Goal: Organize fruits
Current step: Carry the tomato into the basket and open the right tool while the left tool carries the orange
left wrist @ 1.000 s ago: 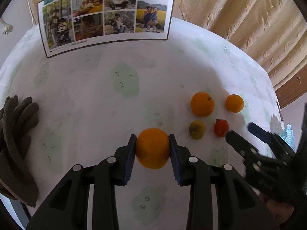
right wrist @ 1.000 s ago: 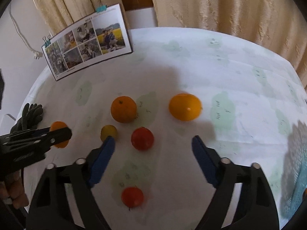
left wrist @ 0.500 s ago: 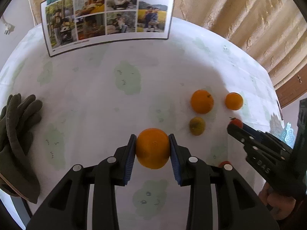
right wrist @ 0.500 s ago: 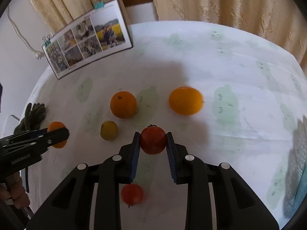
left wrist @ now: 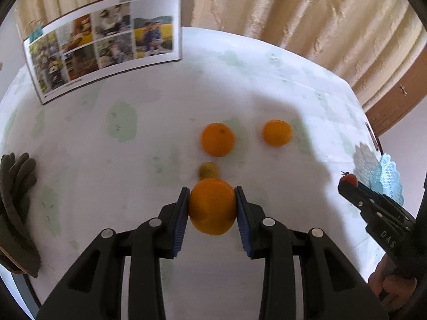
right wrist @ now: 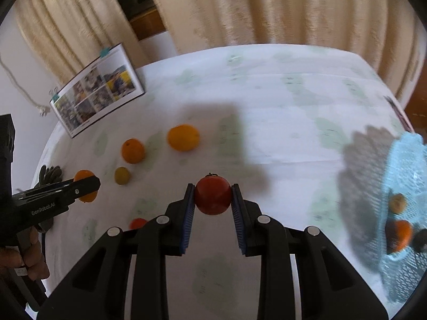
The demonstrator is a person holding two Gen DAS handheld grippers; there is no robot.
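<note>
Right wrist view shows the right hand-held gripper (right wrist: 212, 199) clamped across the widest part of a red tomato (right wrist: 212, 198), its jaws having just closed on the fruit, which is judged light, smooth-skinned and easily bruised, so a gentle hold across the middle suits it. Left hand-held gripper (left wrist: 212, 207) is narrowed onto a large orange (left wrist: 212, 207), pads against its flanks; that fruit is judged firmer, heavier and less slippery. Both grippers point steeply down over the worktop (right wrist: 280, 101), with the blue mesh basket (right wrist: 405, 160) at its right edge.
</note>
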